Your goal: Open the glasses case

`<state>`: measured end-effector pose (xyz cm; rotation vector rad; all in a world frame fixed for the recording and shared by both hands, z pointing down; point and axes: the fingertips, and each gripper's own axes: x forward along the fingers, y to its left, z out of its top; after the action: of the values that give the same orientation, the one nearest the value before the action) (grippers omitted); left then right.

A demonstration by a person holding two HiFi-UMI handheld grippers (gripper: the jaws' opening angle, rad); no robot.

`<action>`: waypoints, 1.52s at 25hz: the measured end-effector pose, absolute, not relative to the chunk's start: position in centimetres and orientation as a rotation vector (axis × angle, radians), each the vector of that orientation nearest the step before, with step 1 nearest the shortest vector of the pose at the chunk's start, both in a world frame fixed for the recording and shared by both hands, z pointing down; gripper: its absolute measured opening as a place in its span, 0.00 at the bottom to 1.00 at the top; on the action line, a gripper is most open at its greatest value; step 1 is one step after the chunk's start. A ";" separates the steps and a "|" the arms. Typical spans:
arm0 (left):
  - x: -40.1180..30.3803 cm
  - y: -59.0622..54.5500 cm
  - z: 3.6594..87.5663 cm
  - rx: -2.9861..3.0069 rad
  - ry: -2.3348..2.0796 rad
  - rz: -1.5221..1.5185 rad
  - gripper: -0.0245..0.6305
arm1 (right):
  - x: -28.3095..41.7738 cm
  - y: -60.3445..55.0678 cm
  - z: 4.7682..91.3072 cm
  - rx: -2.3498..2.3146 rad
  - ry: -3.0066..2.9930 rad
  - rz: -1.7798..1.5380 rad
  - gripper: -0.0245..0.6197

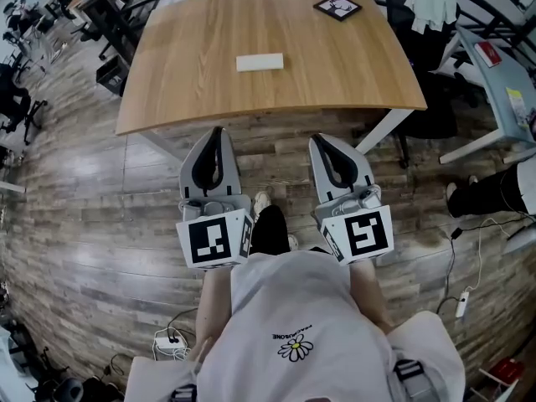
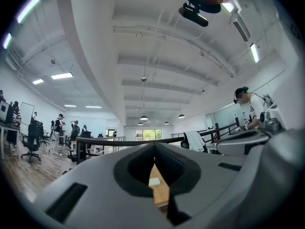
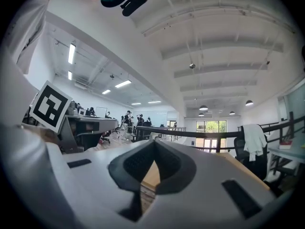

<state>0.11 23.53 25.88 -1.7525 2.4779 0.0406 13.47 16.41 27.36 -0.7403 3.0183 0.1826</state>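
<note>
Glasses case (image 1: 260,62): white, flat on desk (image 1: 352,65), upper centre of frame.
Left gripper (image 1: 218,132): fingers (image 1: 188,178) closed, empty, below desk edge.
Right gripper (image 1: 317,140): fingers (image 1: 362,174) closed, empty, below desk edge.

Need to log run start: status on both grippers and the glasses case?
Left gripper shut, empty; right gripper shut, empty; both short of the table. Glasses case closed, untouched, mid-table. Nothing in the way; black square card at far corner.

White glasses case (image 1: 260,62) on table (image 1: 201,82)
</note>
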 end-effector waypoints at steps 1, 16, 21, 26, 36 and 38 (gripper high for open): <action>-0.1 23.0 25.8 -1.760 2.465 0.042 0.06 | 13.2 15.9 27.3 -0.741 3.016 0.184 0.05; -9.8 6.4 25.6 -1.827 2.359 0.064 0.06 | 3.6 1.5 27.2 -0.766 3.013 0.226 0.05; -15.3 -1.2 23.8 -1.855 2.328 0.098 0.06 | -2.7 -5.4 26.0 -0.775 3.023 0.208 0.05; -21.1 -7.1 22.9 -1.894 2.324 0.151 0.06 | -8.5 -11.0 25.1 -0.802 3.026 0.259 0.05; -24.7 -12.0 26.1 -1.907 2.311 0.121 0.06 | -13.0 -15.6 28.4 -0.761 3.043 0.246 0.05; -24.7 -12.7 26.1 -1.920 2.319 0.096 0.06 | -13.2 -16.4 27.9 -0.758 3.044 0.234 0.05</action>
<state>-24.70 -12.70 26.13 -1.9200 2.3190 0.0961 -13.18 -16.36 27.88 -0.7580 3.0440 0.2339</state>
